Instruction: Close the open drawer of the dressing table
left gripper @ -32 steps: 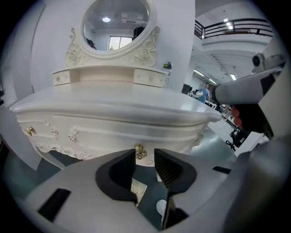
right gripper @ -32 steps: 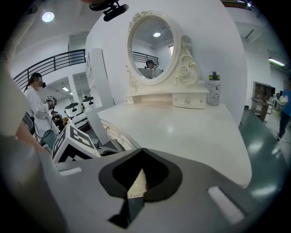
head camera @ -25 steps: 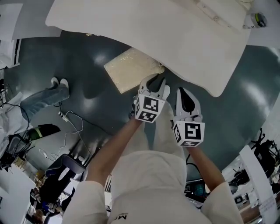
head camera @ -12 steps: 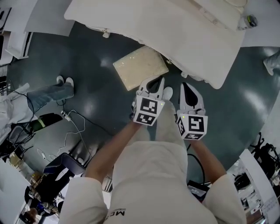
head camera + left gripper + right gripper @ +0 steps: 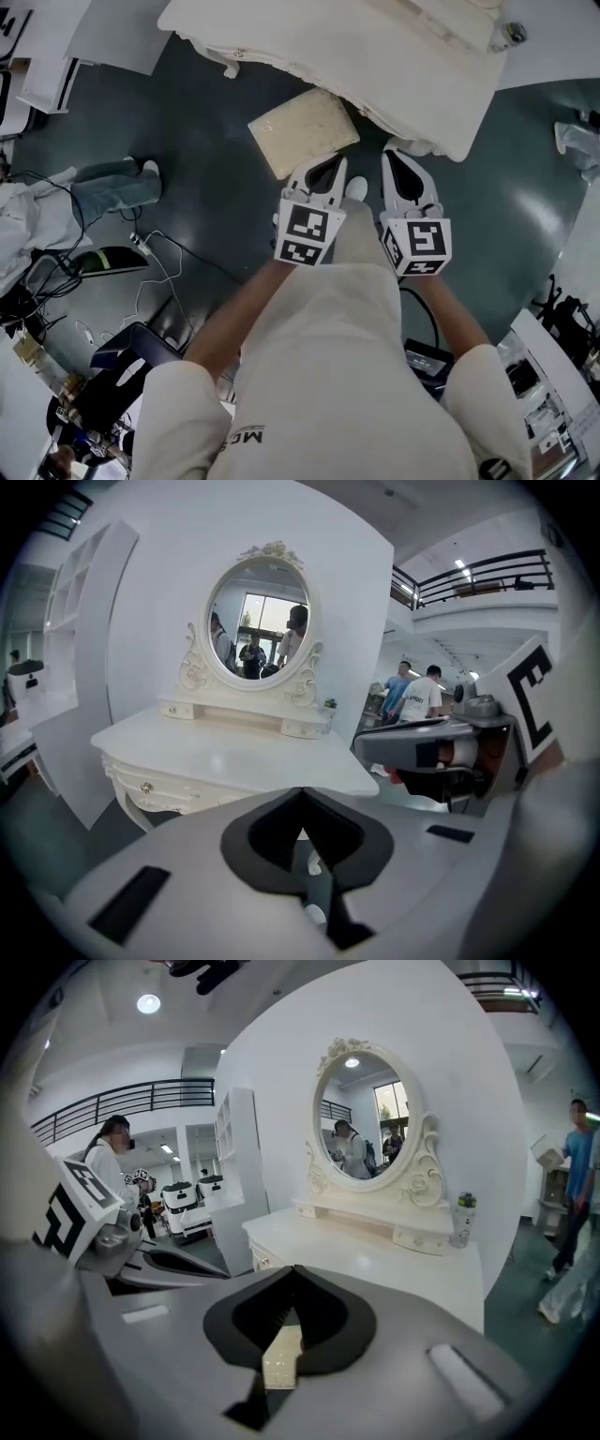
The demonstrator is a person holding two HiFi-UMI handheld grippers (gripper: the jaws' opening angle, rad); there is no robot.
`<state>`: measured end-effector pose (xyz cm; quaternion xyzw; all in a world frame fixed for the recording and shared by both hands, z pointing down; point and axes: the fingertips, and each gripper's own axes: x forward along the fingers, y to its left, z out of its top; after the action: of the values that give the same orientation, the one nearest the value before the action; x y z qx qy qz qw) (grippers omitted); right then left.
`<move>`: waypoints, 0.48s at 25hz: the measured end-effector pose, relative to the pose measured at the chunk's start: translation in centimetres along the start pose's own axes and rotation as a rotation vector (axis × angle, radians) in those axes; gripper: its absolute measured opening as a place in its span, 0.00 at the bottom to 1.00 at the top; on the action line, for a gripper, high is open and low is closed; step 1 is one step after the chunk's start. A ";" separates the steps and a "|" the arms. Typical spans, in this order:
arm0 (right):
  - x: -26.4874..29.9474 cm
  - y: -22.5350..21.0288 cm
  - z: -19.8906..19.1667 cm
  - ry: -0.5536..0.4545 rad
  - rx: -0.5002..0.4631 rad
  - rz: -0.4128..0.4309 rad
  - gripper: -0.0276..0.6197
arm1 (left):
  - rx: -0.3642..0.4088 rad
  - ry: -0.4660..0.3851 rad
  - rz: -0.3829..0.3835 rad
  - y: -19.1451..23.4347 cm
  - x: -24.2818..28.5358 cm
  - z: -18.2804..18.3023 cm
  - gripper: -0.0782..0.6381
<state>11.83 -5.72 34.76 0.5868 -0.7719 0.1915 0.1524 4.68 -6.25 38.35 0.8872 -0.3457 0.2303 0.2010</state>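
Observation:
The white dressing table (image 5: 375, 56) fills the top of the head view, and its oval mirror (image 5: 258, 621) faces me in both gripper views. A drawer front with a small knob (image 5: 145, 787) looks flush with the table's curved front. My left gripper (image 5: 337, 164) and right gripper (image 5: 394, 155) hang side by side just short of the table's front edge. Both are shut on nothing and touch nothing. The left gripper (image 5: 302, 791) points at the table's underside. Through the gap behind the right gripper's (image 5: 294, 1269) shut tips I see the stool.
A cream cushioned stool (image 5: 305, 131) stands on the dark floor, partly under the table. A bottle (image 5: 459, 1218) sits at the tabletop's right end. Cables (image 5: 155, 267) and a person's legs (image 5: 112, 192) are at the left. People stand in the background (image 5: 417, 696).
Both grippers have risen and now sit closer to the table's front edge. The table and stool have shifted in the head view as the head moved.

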 end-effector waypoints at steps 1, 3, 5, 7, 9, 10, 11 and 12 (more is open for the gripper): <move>-0.5 0.6 0.7 -0.005 -0.006 0.009 0.04 | 0.000 -0.012 -0.001 -0.2 -1.0 0.4 0.12; -1.7 1.8 1.8 -0.020 -0.021 0.022 0.04 | -0.007 -0.034 -0.008 -0.8 -2.9 1.2 0.12; -2.7 2.8 2.8 -0.039 -0.033 0.034 0.04 | -0.009 -0.057 -0.018 -1.4 -4.6 2.2 0.12; -3.6 3.9 3.6 -0.053 -0.040 0.045 0.04 | -0.005 -0.080 -0.023 -2.0 -6.3 3.2 0.12; -4.5 5.0 4.1 -0.062 -0.043 0.055 0.04 | -0.005 -0.104 -0.022 -2.4 -8.0 3.9 0.12; -4.8 5.6 4.3 -0.066 -0.044 0.060 0.04 | -0.006 -0.112 -0.019 -2.4 -8.7 4.1 0.12; -5.0 6.1 4.3 -0.071 -0.046 0.064 0.04 | -0.007 -0.120 -0.016 -2.3 -9.3 4.2 0.12; -5.1 6.6 4.3 -0.076 -0.049 0.068 0.04 | -0.007 -0.126 -0.013 -2.3 -9.8 4.3 0.12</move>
<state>6.80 -1.87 27.82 0.5631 -0.8011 0.1552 0.1306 1.05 -1.85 29.07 0.9015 -0.3525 0.1715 0.1835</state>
